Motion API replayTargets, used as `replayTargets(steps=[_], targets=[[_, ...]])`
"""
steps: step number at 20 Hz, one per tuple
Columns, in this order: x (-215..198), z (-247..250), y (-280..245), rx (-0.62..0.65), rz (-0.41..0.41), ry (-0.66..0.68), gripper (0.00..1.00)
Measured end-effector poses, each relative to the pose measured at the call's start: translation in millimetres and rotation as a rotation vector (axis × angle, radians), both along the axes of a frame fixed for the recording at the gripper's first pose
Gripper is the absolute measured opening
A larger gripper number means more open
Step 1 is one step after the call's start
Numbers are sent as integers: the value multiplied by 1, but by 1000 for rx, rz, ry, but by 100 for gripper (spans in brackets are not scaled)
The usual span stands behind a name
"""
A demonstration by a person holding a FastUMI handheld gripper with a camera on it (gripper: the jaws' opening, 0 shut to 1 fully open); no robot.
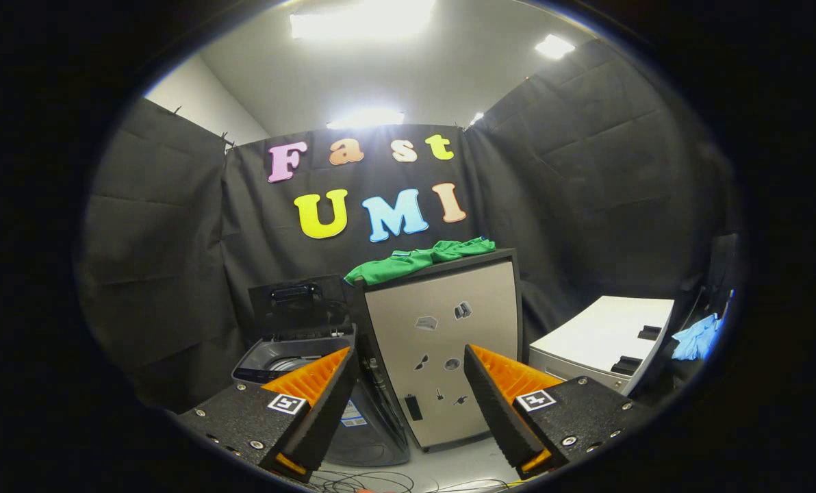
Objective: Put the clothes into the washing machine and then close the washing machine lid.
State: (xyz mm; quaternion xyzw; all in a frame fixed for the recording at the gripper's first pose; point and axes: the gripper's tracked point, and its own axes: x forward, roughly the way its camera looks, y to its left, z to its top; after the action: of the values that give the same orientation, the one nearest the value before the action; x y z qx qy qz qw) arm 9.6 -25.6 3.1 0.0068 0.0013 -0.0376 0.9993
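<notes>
A green garment (422,259) lies crumpled on top of a grey cabinet (442,356), well beyond my fingers. To the cabinet's left stands the washing machine (291,356) with its dark lid (298,301) raised upright, so the tub opening shows behind my left finger. My gripper (408,383) is open, its two fingers spread wide with nothing between them, and it points at the cabinet's front.
A white box-like unit (603,339) sits to the right of the cabinet, with a blue cloth (699,337) beside it. Cables (380,479) trail on the pale floor just below my fingers. Small stickers dot the cabinet's front.
</notes>
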Motion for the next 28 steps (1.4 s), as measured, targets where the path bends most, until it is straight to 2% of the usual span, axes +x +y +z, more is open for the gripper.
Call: replayTargets(steps=[7,15,19,23,28], targets=[[0,4,-12,-10,-40,11,96],[3,23,-26,-16,-120,2,96],[17,38,-32,-36,-156,9,96],[53,70,-41,-24,-193,-1,96],[136,119,-58,-34,-199,4,96]])
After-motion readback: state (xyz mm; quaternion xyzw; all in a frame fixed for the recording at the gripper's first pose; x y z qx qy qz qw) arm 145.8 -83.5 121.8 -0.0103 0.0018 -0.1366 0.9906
